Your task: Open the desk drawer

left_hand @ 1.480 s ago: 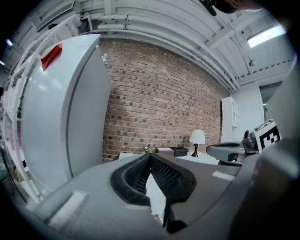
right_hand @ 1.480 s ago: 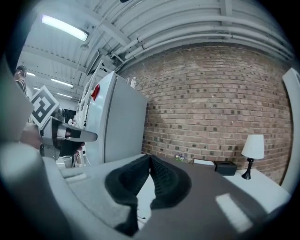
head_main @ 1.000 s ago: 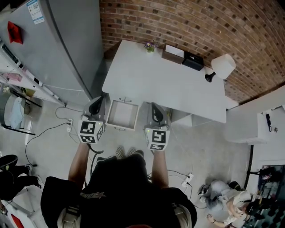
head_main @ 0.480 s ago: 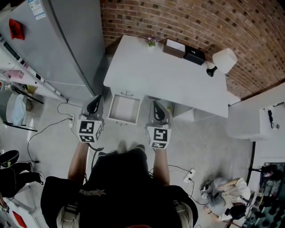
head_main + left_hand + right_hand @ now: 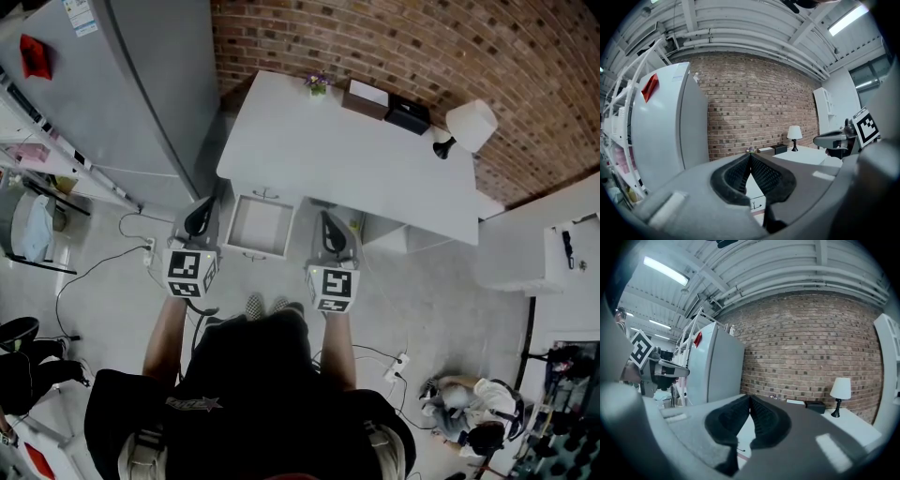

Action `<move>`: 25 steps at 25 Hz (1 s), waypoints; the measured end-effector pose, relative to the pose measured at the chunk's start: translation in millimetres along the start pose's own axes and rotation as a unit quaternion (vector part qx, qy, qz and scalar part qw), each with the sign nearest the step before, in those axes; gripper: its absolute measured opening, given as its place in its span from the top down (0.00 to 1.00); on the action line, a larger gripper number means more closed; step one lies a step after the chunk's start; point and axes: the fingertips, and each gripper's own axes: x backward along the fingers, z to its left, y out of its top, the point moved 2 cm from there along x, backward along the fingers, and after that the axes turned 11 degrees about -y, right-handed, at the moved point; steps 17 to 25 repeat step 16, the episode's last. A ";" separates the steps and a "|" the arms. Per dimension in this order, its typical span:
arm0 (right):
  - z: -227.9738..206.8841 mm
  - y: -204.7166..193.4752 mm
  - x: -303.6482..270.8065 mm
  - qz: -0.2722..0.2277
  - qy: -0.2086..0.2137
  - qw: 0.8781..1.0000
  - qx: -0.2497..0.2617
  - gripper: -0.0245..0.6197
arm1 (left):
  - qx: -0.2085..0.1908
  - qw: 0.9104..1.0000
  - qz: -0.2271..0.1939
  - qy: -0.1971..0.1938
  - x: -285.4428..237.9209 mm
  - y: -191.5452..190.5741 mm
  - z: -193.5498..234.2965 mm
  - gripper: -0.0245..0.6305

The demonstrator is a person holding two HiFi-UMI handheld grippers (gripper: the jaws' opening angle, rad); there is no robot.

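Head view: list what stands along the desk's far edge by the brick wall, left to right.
potted flowers → brown box with a white top → black box → lamp with a white shade

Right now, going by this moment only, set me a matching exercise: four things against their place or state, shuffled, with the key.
Things
1. drawer
2. lamp
3. plant
4. left gripper

Place or state
A. shut, holding nothing
B. pulled out of the desk
C. desk's far right corner
D. desk's far edge, toward the fridge

Pairs: 1-B, 2-C, 3-D, 4-A
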 end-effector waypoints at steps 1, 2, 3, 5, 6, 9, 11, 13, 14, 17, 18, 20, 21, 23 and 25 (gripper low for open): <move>0.4 -0.3 0.8 0.000 -0.001 1.000 0.000 0.95 | -0.001 1.000 0.000 -0.001 0.8 0.0 -0.4 0.95; 0.9 -0.5 1.7 0.000 -0.001 1.000 0.000 0.95 | -0.001 1.000 0.000 -0.001 1.8 0.1 -0.5 0.95; 1.4 -0.5 2.6 0.001 -0.001 1.000 -0.001 0.95 | -0.002 1.000 -0.001 0.000 2.9 0.4 -0.3 0.95; 2.2 0.4 3.7 0.000 -0.001 1.000 -0.001 0.95 | -0.004 1.000 -0.003 0.002 4.7 1.5 0.7 0.95; 2.3 0.7 4.1 -0.001 -0.001 1.000 -0.001 0.95 | -0.005 1.000 -0.003 0.003 5.3 2.1 0.9 0.95; 1.5 1.1 5.3 -0.003 -0.001 1.000 -0.001 0.95 | -0.007 1.000 -0.004 0.003 6.0 3.5 0.0 0.95; 1.7 1.7 6.6 -0.004 -0.002 1.000 -0.001 0.95 | -0.008 1.000 -0.004 0.002 6.8 3.7 -0.9 0.95; 3.2 1.6 7.8 -0.005 -0.002 1.000 -0.001 0.95 | -0.008 1.000 -0.004 0.001 8.2 2.8 -1.5 0.95; 3.8 1.3 8.2 -0.006 -0.002 1.000 -0.001 0.95 | -0.009 1.000 -0.003 0.001 8.5 2.1 -1.7 0.95; 4.5 0.8 8.8 -0.007 -0.002 1.000 -0.001 0.95 | -0.010 1.000 -0.002 0.000 8.8 0.9 -2.3 0.95; 4.5 0.8 8.8 -0.007 -0.002 1.000 -0.001 0.95 | -0.010 1.000 -0.002 0.000 8.8 0.9 -2.3 0.95; 4.5 0.8 8.8 -0.007 -0.002 1.000 -0.001 0.95 | -0.010 1.000 -0.002 0.000 8.8 0.9 -2.3 0.95; 4.5 0.8 8.8 -0.007 -0.002 1.000 -0.001 0.95 | -0.010 1.000 -0.002 0.000 8.8 0.9 -2.3 0.95; 4.5 0.8 8.8 -0.007 -0.002 1.000 -0.001 0.95 | -0.010 1.000 -0.002 0.000 8.8 0.9 -2.3 0.95; 4.5 0.8 8.8 -0.007 -0.002 1.000 -0.001 0.95 | -0.010 1.000 -0.002 0.000 8.8 0.9 -2.3 0.95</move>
